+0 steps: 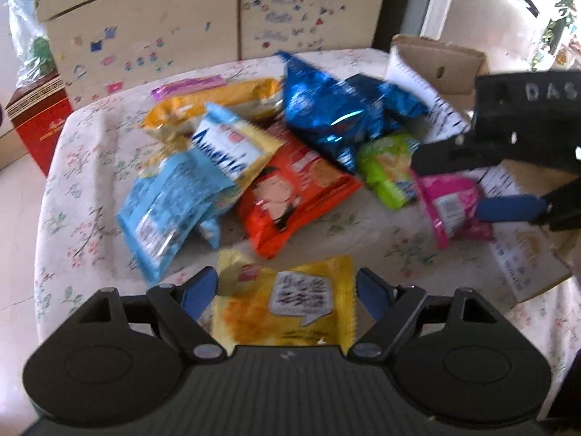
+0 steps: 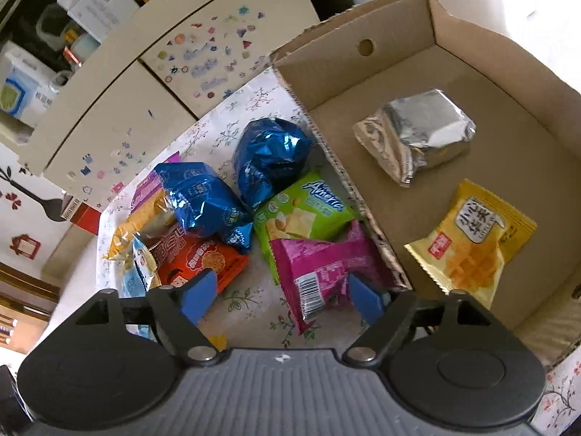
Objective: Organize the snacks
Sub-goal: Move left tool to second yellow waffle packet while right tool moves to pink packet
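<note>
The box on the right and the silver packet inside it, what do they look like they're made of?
The box looks like plain brown corrugated cardboard, matte: its torn near edge shows the fluted layer, and one wall has a punched round hole. The silver packet looks like metallised foil or foil-laminated film: it is shiny, mirror-grey and sharply creased. Which of those two it is, the look leaves open.

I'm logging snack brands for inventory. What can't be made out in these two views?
- Purple packet, left wrist view: mostly hidden behind the orange-yellow bag.
- Silver packet, right wrist view: no readable label shows.
- Yellow packet, left wrist view: text blurred, lower edge hidden by the left hand-held gripper.
- Cardboard box: near corner cut off.
</note>
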Demonstrator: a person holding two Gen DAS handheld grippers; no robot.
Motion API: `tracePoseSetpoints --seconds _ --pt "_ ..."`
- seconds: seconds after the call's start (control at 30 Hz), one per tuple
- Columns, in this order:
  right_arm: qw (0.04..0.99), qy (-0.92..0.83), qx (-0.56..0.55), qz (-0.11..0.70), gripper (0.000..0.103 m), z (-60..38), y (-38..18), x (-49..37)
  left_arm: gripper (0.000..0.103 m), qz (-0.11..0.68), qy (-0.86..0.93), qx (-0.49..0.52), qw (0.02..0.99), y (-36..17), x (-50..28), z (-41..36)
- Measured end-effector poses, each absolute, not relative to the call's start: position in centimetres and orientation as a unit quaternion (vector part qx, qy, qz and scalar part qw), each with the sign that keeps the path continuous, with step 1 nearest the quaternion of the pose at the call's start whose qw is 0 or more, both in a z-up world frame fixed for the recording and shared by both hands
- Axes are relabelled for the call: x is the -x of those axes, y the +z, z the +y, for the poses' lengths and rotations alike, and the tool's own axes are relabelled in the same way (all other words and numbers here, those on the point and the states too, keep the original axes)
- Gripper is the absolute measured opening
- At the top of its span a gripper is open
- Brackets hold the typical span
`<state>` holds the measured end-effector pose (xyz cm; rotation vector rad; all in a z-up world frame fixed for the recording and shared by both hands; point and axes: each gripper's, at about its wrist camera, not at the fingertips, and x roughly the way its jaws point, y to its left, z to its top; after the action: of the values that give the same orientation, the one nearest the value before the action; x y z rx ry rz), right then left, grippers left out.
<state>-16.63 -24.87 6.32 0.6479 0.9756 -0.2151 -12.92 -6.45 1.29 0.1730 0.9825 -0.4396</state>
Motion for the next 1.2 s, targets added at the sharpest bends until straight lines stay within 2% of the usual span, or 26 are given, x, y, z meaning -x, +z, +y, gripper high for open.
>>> tracePoseSetpoints --seconds 0.37,0.5,0.67,0.73,1.03,1.2 --pt "0.806 0.029 -0.393 0.442 0.089 -25.1 7.1 16.3 0.085 0.471 -0.168 -0.052 0.864 1.1 12.5 -2.5" --pt "0.833 0.023 -0.332 0.443 0.089 -24.6 8.2 15.9 0.085 0.469 -0.174 -0.041 0.865 1.2 12.6 -2.0" --pt "0.822 0.0 -0.323 0.469 0.089 -24.8 7.0 15.4 0.085 0.471 -0.187 -0.04 0.861 1.1 13.1 -2.2" --pt "0.819 -0.038 -0.309 0.483 0.085 -25.2 6.6 15.8 0.085 0.471 -0.19 -0.042 0.86 1.2 13.3 -2.3" --pt "0.839 -0.091 -0.26 0.47 0.086 -25.6 7.2 17.0 0.085 0.477 -0.184 -0.043 0.858 1.2 13.2 -2.4" --pt "0.865 -0.019 -0.129 0.485 0.087 -22.0 7.2 14.9 0.086 0.478 -0.196 -0.055 0.855 1.1 13.4 -2.5"
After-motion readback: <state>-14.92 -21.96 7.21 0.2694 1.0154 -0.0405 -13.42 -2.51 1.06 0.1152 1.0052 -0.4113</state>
